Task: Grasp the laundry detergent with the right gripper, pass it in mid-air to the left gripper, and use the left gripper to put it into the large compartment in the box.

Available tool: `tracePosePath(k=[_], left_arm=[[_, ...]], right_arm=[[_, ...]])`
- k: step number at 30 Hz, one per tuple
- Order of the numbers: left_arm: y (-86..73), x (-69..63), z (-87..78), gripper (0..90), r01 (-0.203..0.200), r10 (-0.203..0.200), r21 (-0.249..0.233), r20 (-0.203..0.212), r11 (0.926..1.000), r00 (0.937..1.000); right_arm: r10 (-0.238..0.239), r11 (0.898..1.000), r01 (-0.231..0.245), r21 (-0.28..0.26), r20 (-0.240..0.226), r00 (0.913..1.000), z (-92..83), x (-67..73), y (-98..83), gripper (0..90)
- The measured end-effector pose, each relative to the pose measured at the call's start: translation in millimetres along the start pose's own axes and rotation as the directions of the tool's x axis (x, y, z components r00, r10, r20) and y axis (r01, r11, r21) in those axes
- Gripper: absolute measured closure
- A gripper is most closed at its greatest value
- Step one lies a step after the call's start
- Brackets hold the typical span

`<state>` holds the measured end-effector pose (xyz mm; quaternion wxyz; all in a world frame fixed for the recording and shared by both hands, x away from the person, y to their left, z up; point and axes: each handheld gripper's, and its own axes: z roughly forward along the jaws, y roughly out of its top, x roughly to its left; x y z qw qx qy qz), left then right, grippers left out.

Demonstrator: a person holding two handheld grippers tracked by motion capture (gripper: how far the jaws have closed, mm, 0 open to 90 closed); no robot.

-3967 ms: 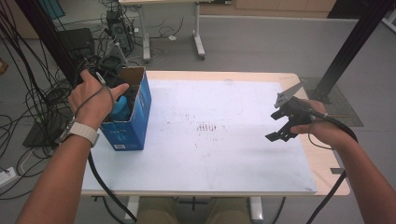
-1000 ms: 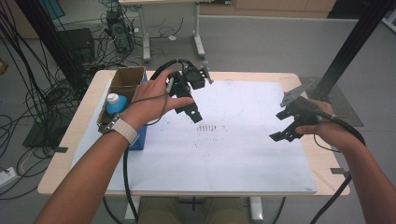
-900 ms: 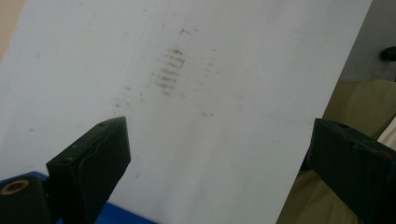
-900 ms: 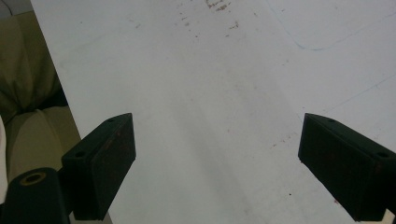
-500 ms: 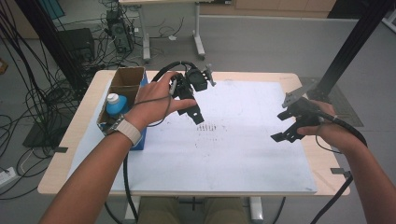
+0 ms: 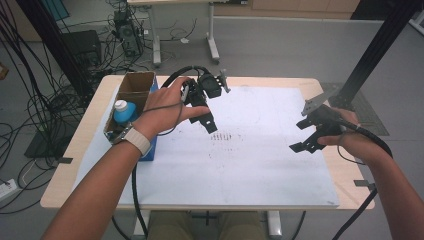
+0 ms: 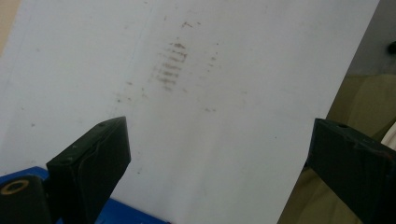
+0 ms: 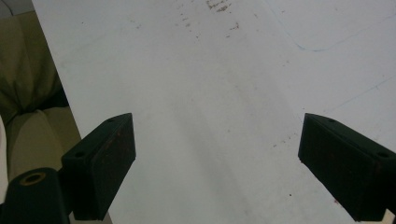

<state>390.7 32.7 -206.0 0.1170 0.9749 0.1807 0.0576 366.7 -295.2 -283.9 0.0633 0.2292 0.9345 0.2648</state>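
Observation:
My left gripper hangs over the white sheet at the table's back middle, just right of the box. Its jaws stand wide apart with nothing between them, and in the left gripper view bare sheet and a patch of dark smudges lie beyond them. My right gripper hovers above the sheet's right side, also open and empty; in the right gripper view plain white sheet lies ahead. A blue bottle with a white cap stands inside a cardboard box with blue sides at the table's left.
The white sheet covers most of the wooden tabletop, with smudge marks near its middle. Cables trail from both grippers over the table's front edge. Black cables and equipment crowd the floor behind and to the left.
Four seconds ago my left gripper was down in the box at the blue bottle; now it is out over the sheet, empty, and the bottle stays in the box. Nothing moved in the last second.

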Motion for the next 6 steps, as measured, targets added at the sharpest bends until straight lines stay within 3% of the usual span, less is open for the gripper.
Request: tracePosePath(k=[6], left_arm=[[-0.5, 1.4, -1.0, 6.4, 0.006, -0.006, -0.005, 0.001, 1.0000, 1.0000]], right_arm=[[0.002, 1.000, -0.002, -0.003, -0.001, 1.0000, 0.9, -0.8, -1.7, 10.7]])
